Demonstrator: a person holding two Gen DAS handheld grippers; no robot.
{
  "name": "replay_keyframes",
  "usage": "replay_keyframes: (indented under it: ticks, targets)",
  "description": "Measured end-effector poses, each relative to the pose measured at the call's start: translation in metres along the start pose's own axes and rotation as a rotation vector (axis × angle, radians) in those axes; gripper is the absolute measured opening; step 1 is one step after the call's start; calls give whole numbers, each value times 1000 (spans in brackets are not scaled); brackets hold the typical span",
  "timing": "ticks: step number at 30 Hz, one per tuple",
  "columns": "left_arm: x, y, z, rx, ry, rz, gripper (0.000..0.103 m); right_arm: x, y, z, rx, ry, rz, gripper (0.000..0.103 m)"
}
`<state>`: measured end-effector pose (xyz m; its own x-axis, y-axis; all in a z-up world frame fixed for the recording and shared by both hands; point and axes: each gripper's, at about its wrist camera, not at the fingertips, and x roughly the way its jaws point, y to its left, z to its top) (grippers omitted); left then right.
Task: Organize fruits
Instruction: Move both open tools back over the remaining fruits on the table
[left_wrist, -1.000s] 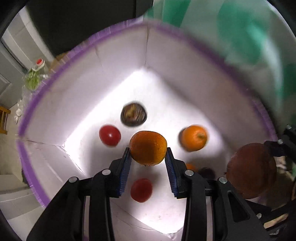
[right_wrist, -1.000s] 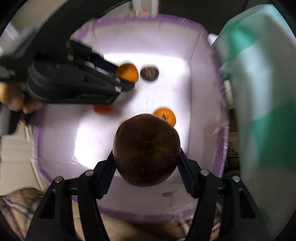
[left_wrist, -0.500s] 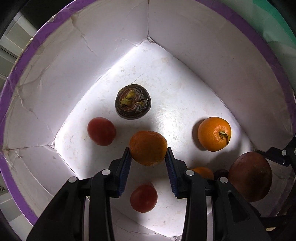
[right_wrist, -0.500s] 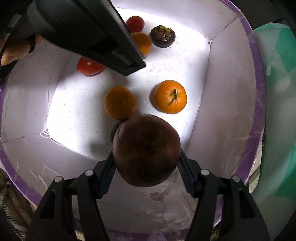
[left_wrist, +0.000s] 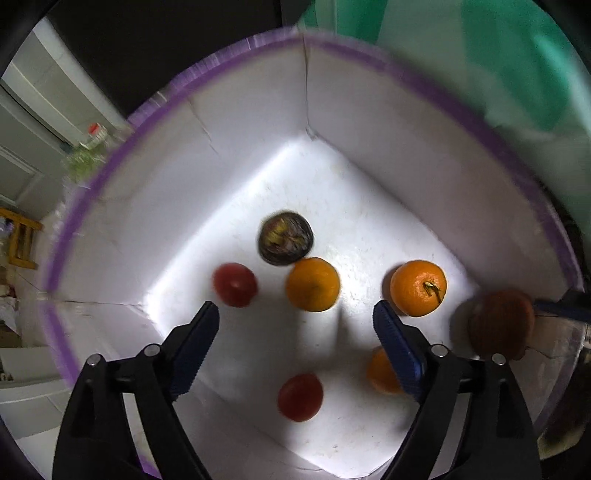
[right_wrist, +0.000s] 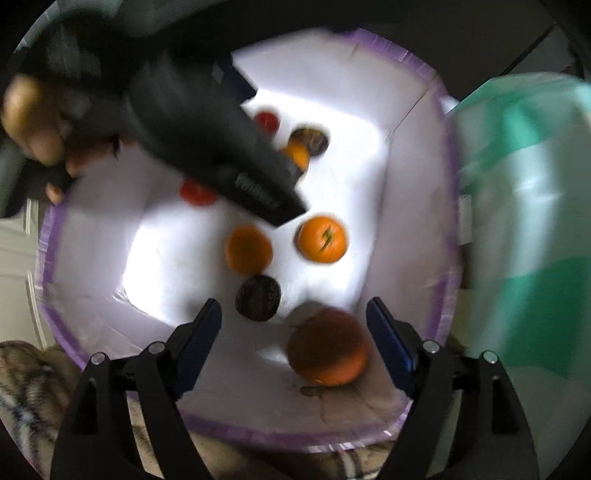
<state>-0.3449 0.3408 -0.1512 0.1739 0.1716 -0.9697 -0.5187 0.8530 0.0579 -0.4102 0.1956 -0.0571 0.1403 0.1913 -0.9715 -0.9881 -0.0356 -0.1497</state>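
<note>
Both grippers are open and empty above a white box with a purple rim (left_wrist: 369, 61), also in the right wrist view (right_wrist: 295, 441). My left gripper (left_wrist: 295, 325) hangs over an orange (left_wrist: 313, 284) lying on the box floor beside a dark mangosteen (left_wrist: 285, 242). My right gripper (right_wrist: 293, 321) is above a reddish-brown apple (right_wrist: 328, 347) lying in the box near the wall; the apple shows at the right of the left wrist view (left_wrist: 500, 325). Several more fruits lie inside: a stemmed orange (left_wrist: 418, 288), two red tomatoes (left_wrist: 235, 284) (left_wrist: 300, 397), another orange (right_wrist: 248, 249), a second mangosteen (right_wrist: 258, 298).
A green and white cloth or bag (right_wrist: 524, 221) lies to the right of the box. The left gripper's body and the hand holding it (right_wrist: 207, 140) cross the upper left of the right wrist view. A patterned fabric (right_wrist: 22, 373) lies below the box.
Both grippers opened and let go: the orange left the left jaws and lies on the box floor, the apple left the right jaws. Both grippers pulled back upward.
</note>
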Motion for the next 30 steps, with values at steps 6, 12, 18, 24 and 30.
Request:
replay_keyframes:
  ticks: [6, 12, 18, 24, 30]
  targets:
    - [-77, -9, -2, 45, -165, 101, 87, -93, -29, -25, 93, -266, 2, 81]
    - [-166, -58, 18, 141, -377, 138, 88, -208, -96, -94, 330, -602, -74, 92]
    - [-215, -152, 36, 316, -493, 125, 88, -255, -170, -198, 616, -711, -213, 95]
    - [-217, -255, 63, 455, -539, 64, 88, -241, -239, -290, 903, -683, -281, 96]
    - [-191, -349, 115, 511, -560, -69, 88, -199, -316, -357, 1127, -551, -365, 96]
